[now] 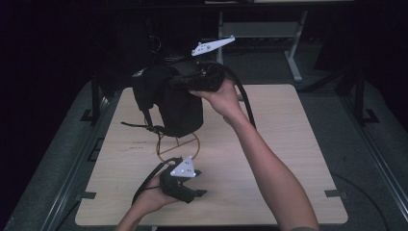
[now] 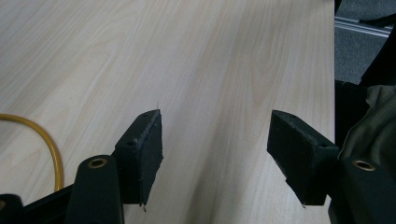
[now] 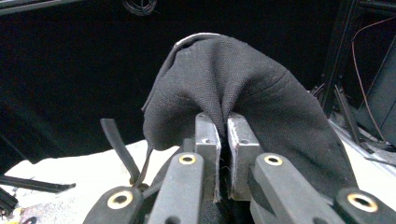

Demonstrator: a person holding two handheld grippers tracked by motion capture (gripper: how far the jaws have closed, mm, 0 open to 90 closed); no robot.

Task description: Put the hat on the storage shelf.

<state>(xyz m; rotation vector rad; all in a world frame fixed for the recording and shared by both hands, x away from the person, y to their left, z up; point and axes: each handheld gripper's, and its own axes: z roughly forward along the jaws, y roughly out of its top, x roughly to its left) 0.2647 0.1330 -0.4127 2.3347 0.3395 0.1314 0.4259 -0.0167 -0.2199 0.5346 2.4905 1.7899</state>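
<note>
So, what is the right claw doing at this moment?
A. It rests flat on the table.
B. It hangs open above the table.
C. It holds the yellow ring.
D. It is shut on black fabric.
D: in the right gripper view the right claw has its jaws pinched together on a fold of the black fabric, lifted above the table.

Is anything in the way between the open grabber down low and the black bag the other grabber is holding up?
Nothing visible blocks it. The left gripper rests open low on the table, and the black bag hangs farther back from the right gripper. Between them only a thin yellow wire ring lies by the bag's bottom.
</note>
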